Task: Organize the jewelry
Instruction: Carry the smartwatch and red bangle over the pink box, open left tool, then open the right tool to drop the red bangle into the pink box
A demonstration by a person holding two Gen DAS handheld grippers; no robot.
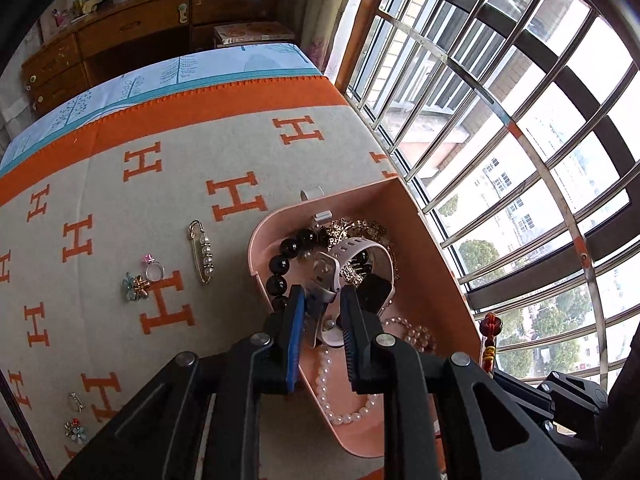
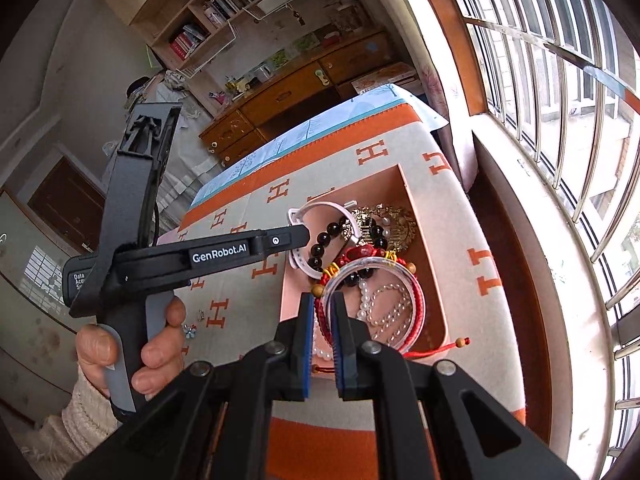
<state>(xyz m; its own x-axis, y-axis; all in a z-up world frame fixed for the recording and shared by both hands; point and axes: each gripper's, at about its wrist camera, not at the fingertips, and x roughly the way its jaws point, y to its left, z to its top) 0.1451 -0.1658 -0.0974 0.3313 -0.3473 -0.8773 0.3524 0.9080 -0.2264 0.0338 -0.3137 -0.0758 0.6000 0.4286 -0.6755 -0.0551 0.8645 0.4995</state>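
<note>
At the centre of the left wrist view, the left gripper [image 1: 320,304] hangs over the pink jewelry box [image 1: 432,240], its jaws parted around the pale watch strap [image 1: 352,250], seemingly letting it go into the pile. Lower centre in the right view, the right gripper [image 2: 323,312] is clenched on a clear bangle with red cords [image 2: 374,276], probably carrying it in. A pearl pin [image 1: 202,252] and rings [image 1: 154,268] wait on the blanket [image 1: 120,208]. The box's near corner is hidden behind the fingers.
</note>
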